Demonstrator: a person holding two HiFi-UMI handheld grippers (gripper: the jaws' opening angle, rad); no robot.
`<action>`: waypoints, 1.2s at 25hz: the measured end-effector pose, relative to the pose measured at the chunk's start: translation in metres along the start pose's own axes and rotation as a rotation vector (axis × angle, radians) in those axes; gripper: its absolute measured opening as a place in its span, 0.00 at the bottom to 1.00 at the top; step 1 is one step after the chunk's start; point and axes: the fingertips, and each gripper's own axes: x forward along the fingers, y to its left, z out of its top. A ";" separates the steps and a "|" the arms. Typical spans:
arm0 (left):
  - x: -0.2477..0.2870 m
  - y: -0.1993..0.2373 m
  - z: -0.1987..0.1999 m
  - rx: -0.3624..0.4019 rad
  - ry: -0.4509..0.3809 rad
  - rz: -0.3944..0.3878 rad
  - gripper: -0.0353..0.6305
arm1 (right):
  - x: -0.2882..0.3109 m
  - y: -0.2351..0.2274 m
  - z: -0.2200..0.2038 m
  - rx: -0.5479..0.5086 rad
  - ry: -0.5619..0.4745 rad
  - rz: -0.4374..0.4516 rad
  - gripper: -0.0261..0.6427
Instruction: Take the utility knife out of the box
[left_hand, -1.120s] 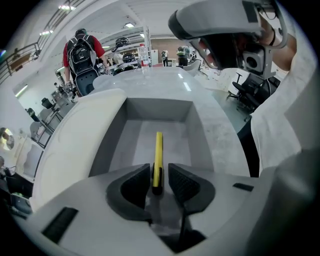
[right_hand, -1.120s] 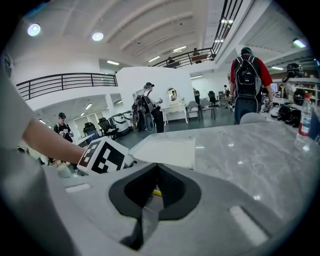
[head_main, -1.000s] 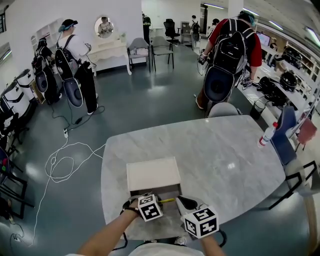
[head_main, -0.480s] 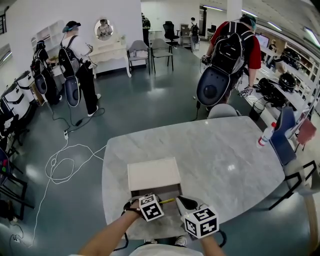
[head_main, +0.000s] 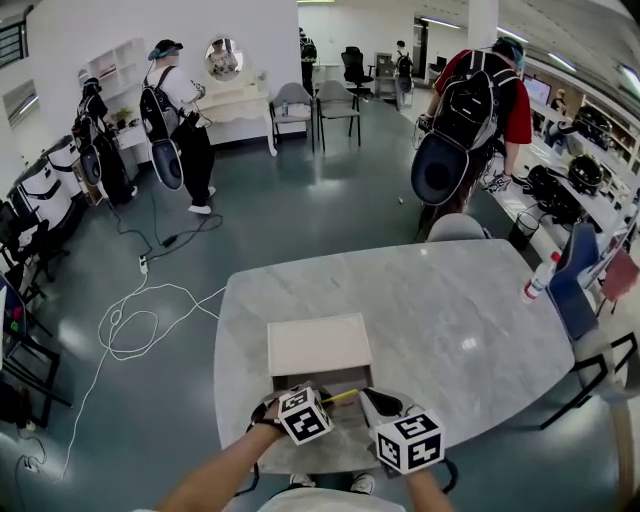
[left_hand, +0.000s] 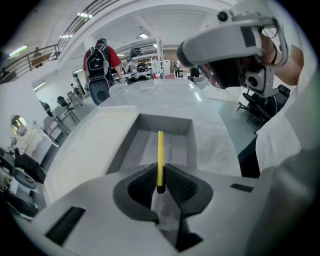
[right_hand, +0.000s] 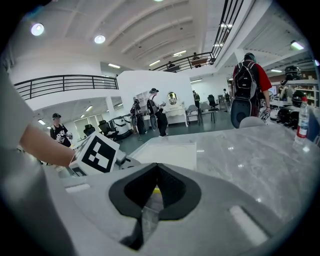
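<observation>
Left tongs (left_hand: 160, 174): clenched on the utility knife (left_hand: 160, 152), near its dark end.
Knife position: yellow body reaching over the open box (left_hand: 125, 145) on the marble table (head_main: 450, 320).
Right tongs (right_hand: 157, 172): pressed together, gripping nothing.

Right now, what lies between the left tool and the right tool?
The yellow utility knife, held by the left tool and pointing toward the right tool; the head view shows it.
</observation>
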 end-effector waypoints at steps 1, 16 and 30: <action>-0.004 0.002 0.001 -0.015 -0.013 0.011 0.13 | 0.000 0.001 0.001 -0.002 -0.002 0.002 0.05; -0.079 0.030 0.024 -0.246 -0.239 0.220 0.13 | -0.002 0.016 0.027 -0.031 -0.054 0.046 0.05; -0.146 0.053 0.038 -0.514 -0.523 0.351 0.13 | -0.002 0.029 0.049 -0.054 -0.100 0.064 0.05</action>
